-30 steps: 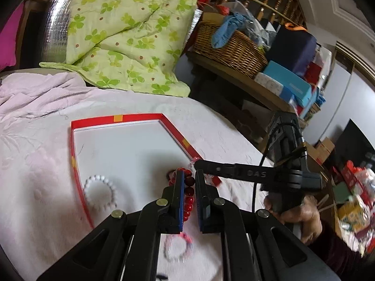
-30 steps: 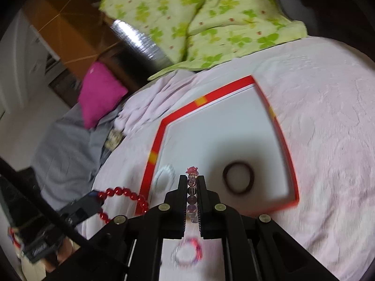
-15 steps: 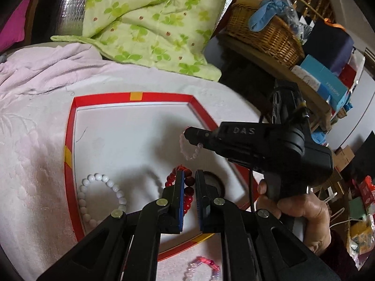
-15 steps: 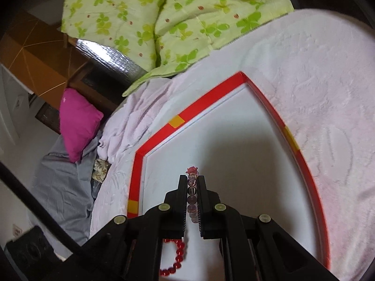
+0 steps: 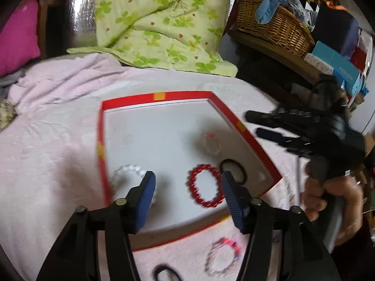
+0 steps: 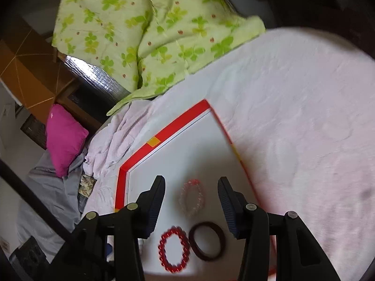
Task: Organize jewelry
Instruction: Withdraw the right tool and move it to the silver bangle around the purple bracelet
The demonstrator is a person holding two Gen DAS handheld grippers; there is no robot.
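Red bracelet in tray | between opening left gripper jaws, untouched

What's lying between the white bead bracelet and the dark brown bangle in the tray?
The red bead bracelet, seen in the left wrist view, with the bangle touching its right side.

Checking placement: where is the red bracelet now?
In the tray, lying flat near its front right corner, beside the dark bangle: red bracelet.
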